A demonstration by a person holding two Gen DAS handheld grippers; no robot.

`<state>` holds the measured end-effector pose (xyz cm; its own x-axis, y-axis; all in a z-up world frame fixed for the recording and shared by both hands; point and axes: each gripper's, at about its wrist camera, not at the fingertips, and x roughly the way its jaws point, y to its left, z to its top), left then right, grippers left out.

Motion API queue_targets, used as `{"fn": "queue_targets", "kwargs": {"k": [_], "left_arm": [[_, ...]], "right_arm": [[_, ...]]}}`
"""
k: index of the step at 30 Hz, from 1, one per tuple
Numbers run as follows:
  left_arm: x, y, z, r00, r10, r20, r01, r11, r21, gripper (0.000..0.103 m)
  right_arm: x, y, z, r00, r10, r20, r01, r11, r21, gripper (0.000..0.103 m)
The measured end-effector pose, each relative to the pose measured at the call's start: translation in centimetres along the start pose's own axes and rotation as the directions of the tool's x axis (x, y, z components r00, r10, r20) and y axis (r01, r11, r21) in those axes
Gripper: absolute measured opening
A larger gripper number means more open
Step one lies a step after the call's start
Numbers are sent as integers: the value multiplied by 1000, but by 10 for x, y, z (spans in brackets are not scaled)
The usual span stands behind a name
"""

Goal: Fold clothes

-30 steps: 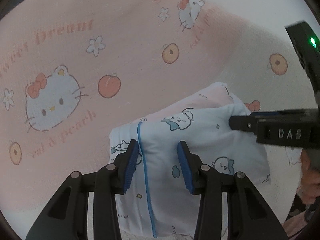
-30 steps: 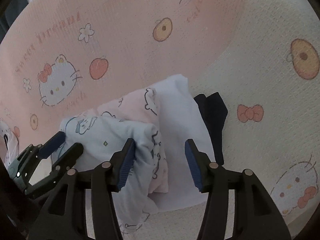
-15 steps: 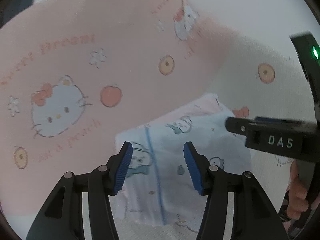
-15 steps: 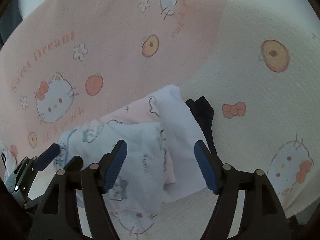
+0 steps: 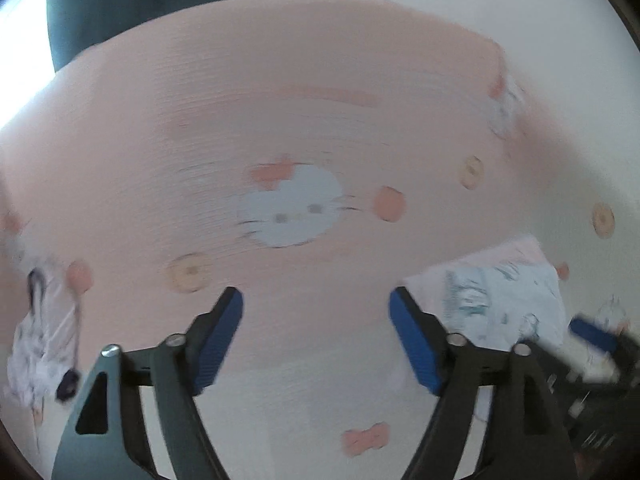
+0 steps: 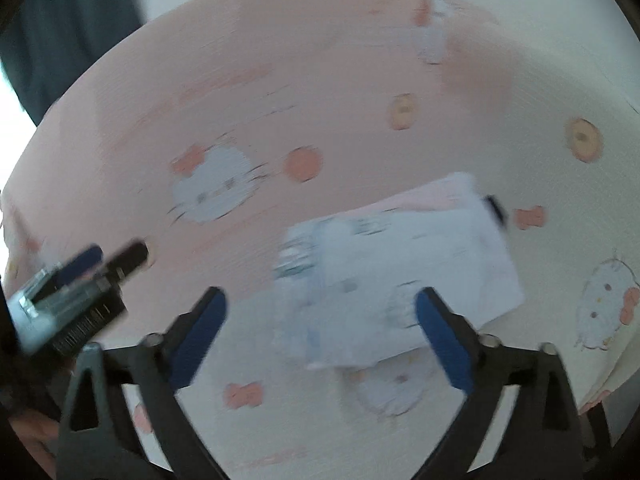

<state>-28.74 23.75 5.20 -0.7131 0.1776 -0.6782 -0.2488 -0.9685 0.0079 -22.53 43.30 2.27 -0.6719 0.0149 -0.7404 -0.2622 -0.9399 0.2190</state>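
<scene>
A folded pile of pale blue and pink printed clothes (image 5: 500,300) (image 6: 400,264) lies on the pink and cream cat-print bed sheet (image 5: 280,120) (image 6: 320,80). A dark garment (image 6: 494,208) peeks out at the pile's far right corner. My left gripper (image 5: 316,312) hovers over bare sheet to the left of the pile, jaws opening wide, nothing between them. My right gripper (image 6: 320,304) hangs above the pile's near edge, jaws also opening, its pads clear of the cloth. Each gripper shows blurred in the other's view, the right gripper (image 5: 592,336) and the left gripper (image 6: 80,280).
A crumpled white printed garment (image 5: 40,340) lies at the far left of the bed. A dark curtain (image 5: 140,0) and a white wall stand behind the bed. The sheet's edge (image 6: 600,380) drops off at the lower right.
Both grippers have let go of the pale blue garment, opened wide and pulled up and back from the pile. The left one has swung left over bare sheet.
</scene>
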Motion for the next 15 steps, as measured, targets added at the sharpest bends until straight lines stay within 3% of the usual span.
{"fn": "queue_targets", "kwargs": {"k": [6,12,15], "left_arm": [[-33,105,-31,992,103,-67,-110,988,-108,82],[-86,200,-67,983,151,-100,-168,968,-188,83],[-110,243,-94,970,198,-138,-225,949,-222,83]], "right_arm": [[-3,93,-27,981,158,-110,-162,986,-30,102],[-36,174,-59,987,115,-110,-131,981,-143,102],[-52,201,-82,981,145,-128,-166,972,-165,102]]}}
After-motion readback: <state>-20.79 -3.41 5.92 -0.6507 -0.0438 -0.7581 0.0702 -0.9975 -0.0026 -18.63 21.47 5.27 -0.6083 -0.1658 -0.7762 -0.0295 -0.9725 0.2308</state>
